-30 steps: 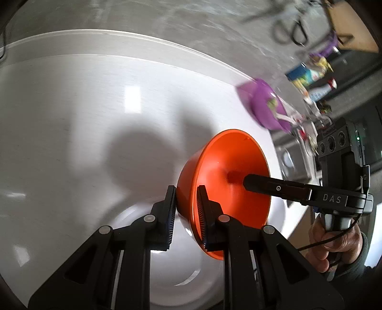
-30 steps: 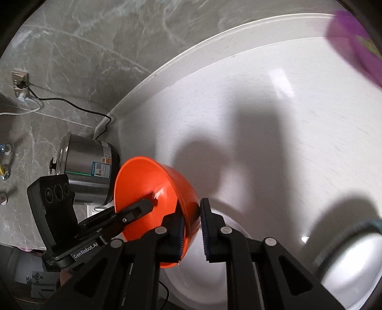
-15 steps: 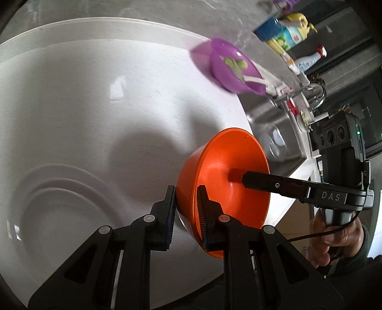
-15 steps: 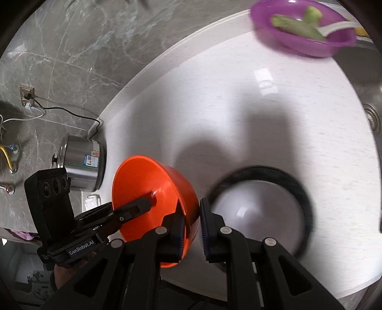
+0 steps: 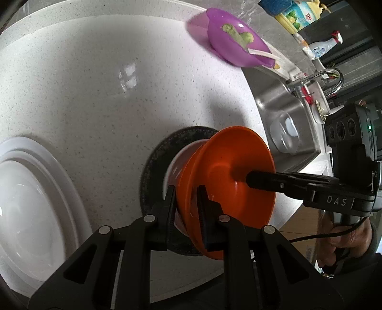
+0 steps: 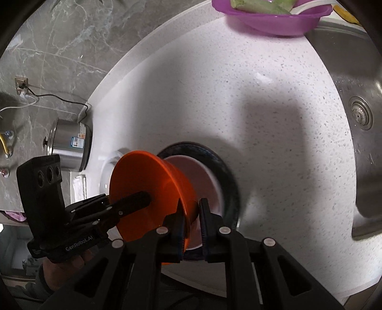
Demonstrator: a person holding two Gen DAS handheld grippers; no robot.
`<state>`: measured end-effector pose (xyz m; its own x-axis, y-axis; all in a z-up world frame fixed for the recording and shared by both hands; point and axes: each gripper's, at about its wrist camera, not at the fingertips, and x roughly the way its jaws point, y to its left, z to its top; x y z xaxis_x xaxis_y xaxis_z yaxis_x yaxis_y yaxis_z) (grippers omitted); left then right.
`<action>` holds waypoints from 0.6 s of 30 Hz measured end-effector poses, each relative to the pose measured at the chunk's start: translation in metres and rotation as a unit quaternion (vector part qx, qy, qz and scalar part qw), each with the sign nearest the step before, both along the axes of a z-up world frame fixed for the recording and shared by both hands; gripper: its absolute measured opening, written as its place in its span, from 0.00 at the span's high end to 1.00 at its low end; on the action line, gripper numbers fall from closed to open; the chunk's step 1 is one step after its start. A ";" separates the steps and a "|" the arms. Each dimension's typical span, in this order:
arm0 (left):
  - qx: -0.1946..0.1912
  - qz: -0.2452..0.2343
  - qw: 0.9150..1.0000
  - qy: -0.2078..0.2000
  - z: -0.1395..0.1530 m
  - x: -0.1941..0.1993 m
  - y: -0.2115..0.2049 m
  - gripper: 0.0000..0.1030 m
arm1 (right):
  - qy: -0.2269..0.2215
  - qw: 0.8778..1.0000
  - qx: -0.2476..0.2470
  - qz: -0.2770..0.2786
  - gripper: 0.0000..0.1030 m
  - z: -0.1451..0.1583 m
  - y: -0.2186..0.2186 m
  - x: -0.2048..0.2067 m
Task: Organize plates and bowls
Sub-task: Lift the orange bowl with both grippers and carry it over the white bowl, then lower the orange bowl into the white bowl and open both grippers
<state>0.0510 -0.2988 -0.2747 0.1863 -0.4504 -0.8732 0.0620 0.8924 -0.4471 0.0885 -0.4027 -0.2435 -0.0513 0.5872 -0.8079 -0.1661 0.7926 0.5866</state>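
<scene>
White speckled desk point(image 5: 100, 100) | orange bowl point(image 5: 229, 171) pinched at opposite rims by left gripper point(image 5: 186, 202) and right gripper point(image 6: 191, 215) over black-rimmed plate point(image 5: 152, 164) | purple bowl point(image 5: 238, 45) holds greens

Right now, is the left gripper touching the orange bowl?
Touching. The left wrist view shows the left gripper shut on the orange bowl, its rim pinched between both pads with no gap.

A white speckled counter point(image 6: 238, 78) filled most of the view, with bright spots of light and dark shadows on it. A grey marble wall point(image 6: 71, 40) stood at the far side, with a socket point(image 6: 21, 82) and a black cord. A steel sink point(image 5: 281, 114) with a tap point(image 5: 329, 78) sat on the right. Bottles point(image 5: 296, 16) stood far off.
</scene>
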 end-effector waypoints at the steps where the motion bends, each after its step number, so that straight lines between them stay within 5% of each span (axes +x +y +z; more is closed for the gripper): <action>1: 0.001 0.000 1.000 0.002 -0.003 0.002 -0.002 0.84 | 0.000 1.000 -0.001 0.002 0.88 -0.002 -0.004 -0.001; 18: -0.002 0.020 1.000 -0.004 0.002 0.010 0.004 0.84 | 0.000 0.999 -0.024 0.031 0.91 -0.012 0.001 0.000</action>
<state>0.0614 -0.2948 -0.2726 0.2121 -0.4463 -0.8694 0.0296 0.8921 -0.4508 0.0889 -0.4018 -0.2553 -0.0861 0.5433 -0.8351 -0.2150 0.8083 0.5481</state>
